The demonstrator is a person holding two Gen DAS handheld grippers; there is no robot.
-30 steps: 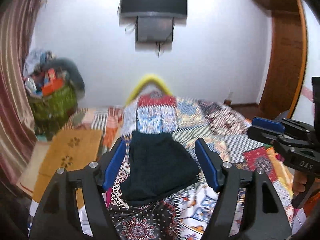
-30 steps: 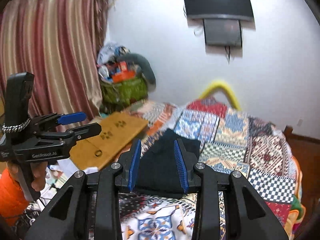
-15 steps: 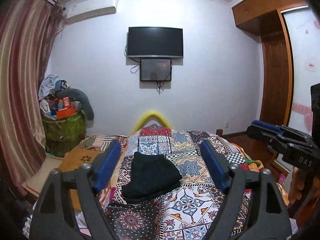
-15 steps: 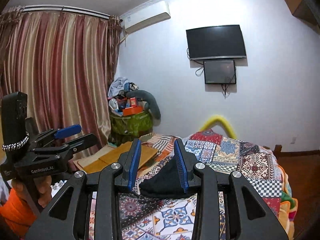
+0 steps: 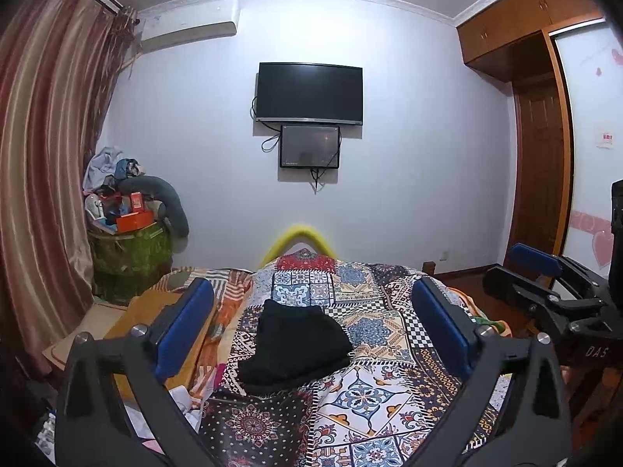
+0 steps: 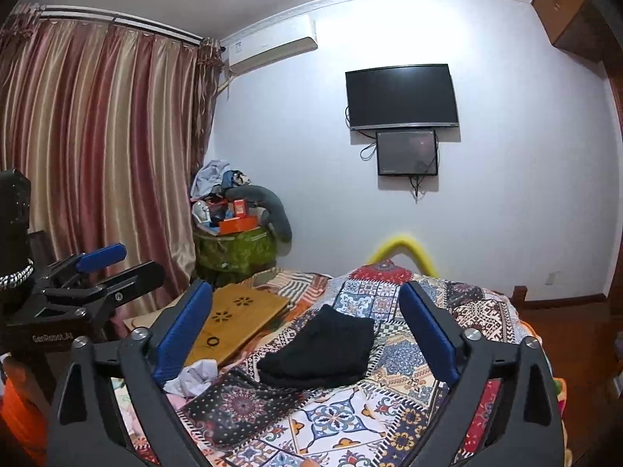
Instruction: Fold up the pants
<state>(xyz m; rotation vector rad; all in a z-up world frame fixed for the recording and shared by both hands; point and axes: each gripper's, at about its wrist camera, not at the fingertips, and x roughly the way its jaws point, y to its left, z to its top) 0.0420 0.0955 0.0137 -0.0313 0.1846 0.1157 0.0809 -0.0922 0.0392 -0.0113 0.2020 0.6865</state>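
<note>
Pulling back from the folded pants, both tools now empty.

Right hand-held gripper (image 6: 305,330) has spread its jaws wide since a moment ago; left hand-held gripper (image 5: 311,327) stays apart. Ahead of and below both, the black pants (image 5: 294,346) lie as a compact bundle on the patchwork bed (image 5: 370,393), untouched, so folding looks finished.

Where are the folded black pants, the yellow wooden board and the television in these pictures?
folded black pants (image 5: 296,346), left wrist view, middle of the top layer.
yellow wooden board (image 6: 237,319), right wrist view, flat top face near the flower cut-outs.
television (image 6: 401,95), right wrist view, centre of the dark screen.
</note>
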